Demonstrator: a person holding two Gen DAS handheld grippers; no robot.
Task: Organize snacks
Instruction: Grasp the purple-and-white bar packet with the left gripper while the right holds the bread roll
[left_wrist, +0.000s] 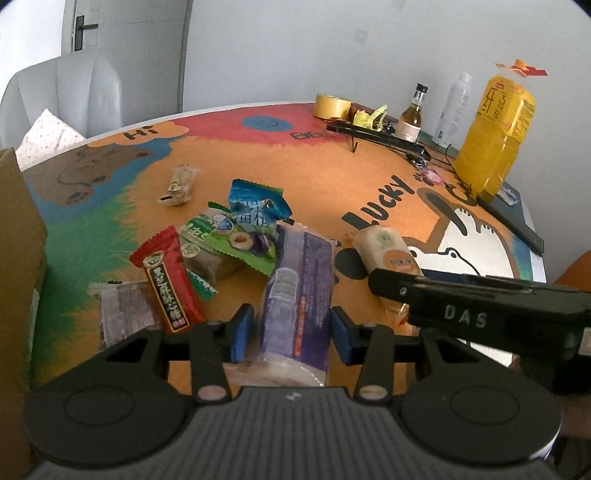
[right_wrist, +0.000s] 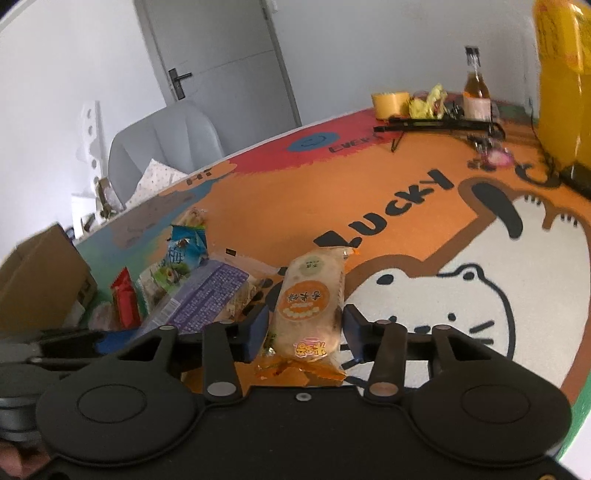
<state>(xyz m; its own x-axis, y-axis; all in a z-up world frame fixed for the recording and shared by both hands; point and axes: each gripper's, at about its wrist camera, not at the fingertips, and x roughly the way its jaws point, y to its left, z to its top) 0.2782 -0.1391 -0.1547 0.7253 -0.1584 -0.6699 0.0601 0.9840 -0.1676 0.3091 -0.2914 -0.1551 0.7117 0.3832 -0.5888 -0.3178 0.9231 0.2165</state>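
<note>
My left gripper (left_wrist: 291, 328) straddles the purple packet (left_wrist: 299, 284); my right gripper (right_wrist: 303, 332) straddles the orange rice-cracker packet (right_wrist: 310, 306).

Both sets of jaws stand partly closed around their packets; I cannot tell whether the pads press yet, and both packets appear to lie on the printed table mat (left_wrist: 332, 177). Taking the purple packet as my landmark: the rice-cracker packet lies just to its right, the green plum packet (left_wrist: 236, 240) and blue plum packet (left_wrist: 255, 210) are heaped just beyond it to the left, the red candy bar (left_wrist: 170, 280) lies further left, and a pale small snack (left_wrist: 181, 184) sits apart, farther back. The cardboard box (left_wrist: 18, 258) stands at the far left. By my judgement the sorting has barely begun: every snack I see is loose on the mat.
</note>
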